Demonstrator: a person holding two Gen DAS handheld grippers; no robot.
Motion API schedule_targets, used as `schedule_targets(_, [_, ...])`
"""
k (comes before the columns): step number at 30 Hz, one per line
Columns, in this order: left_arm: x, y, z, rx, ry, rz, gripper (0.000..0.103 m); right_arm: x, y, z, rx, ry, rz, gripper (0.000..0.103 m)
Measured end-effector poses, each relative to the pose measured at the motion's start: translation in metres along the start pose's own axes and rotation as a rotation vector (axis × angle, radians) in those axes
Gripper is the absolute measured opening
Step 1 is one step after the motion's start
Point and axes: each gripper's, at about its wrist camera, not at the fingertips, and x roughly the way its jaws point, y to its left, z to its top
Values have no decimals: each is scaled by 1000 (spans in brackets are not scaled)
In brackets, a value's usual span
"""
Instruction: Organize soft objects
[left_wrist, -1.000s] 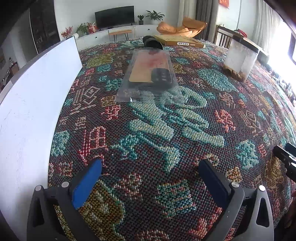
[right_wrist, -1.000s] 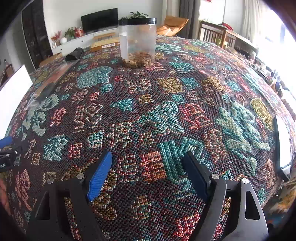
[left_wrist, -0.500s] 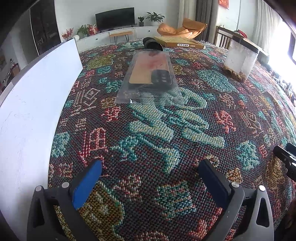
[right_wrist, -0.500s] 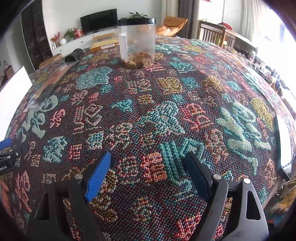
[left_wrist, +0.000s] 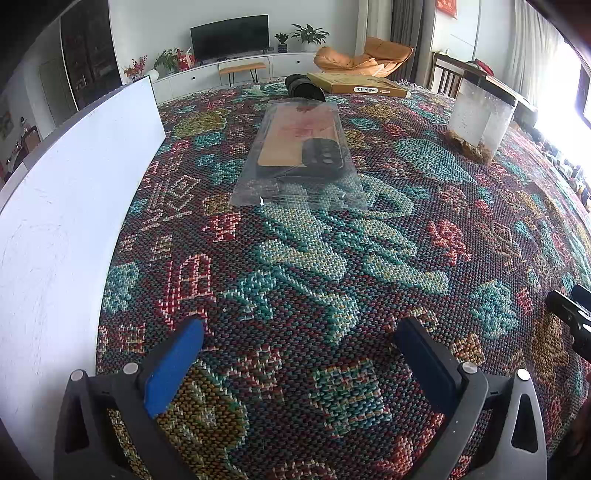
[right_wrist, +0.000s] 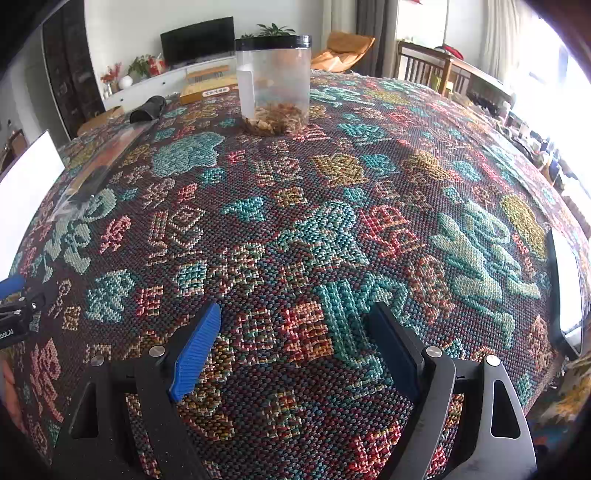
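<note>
A clear plastic bag (left_wrist: 300, 155) holding a flat tan and black item lies on the patterned tablecloth (left_wrist: 314, 266), far ahead of my left gripper (left_wrist: 299, 328). The bag also shows at the left in the right wrist view (right_wrist: 99, 173). My left gripper is open and empty, low over the cloth. My right gripper (right_wrist: 295, 314) is open and empty over the cloth too. A dark rolled soft object (left_wrist: 304, 86) lies behind the bag; it also shows in the right wrist view (right_wrist: 147, 109).
A white board (left_wrist: 66, 206) stands along the left. A clear jar with a black lid (right_wrist: 274, 85) holds brown bits; it also shows in the left wrist view (left_wrist: 480, 118). A flat cardboard box (left_wrist: 358, 84) lies at the far edge. The table edge drops at the right (right_wrist: 565, 288).
Both grippers have drifted slightly; the views have shifted a little. Nothing on the table has moved, and both grippers stay open.
</note>
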Motion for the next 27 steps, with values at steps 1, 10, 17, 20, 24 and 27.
schedule_targets(1, [0, 0, 0, 0, 0, 0, 103, 0, 0, 0, 0, 0, 0, 84])
schedule_targets(10, [0, 0, 0, 0, 1, 0, 103, 0, 0, 0, 0, 0, 1, 84])
schedule_targets(17, [0, 0, 0, 0, 1, 0, 103, 0, 0, 0, 0, 1, 0, 84])
schedule_targets(20, [-1, 0, -1, 0, 2, -2, 103, 0, 0, 0, 0, 0, 1, 84])
schedule_targets(24, [2, -1, 10, -1, 84, -3, 103, 0, 0, 0, 0, 0, 1, 84])
schedule_targets(27, [-3, 1, 41, -48, 106, -59, 102, 0, 0, 0, -1, 0, 1, 84])
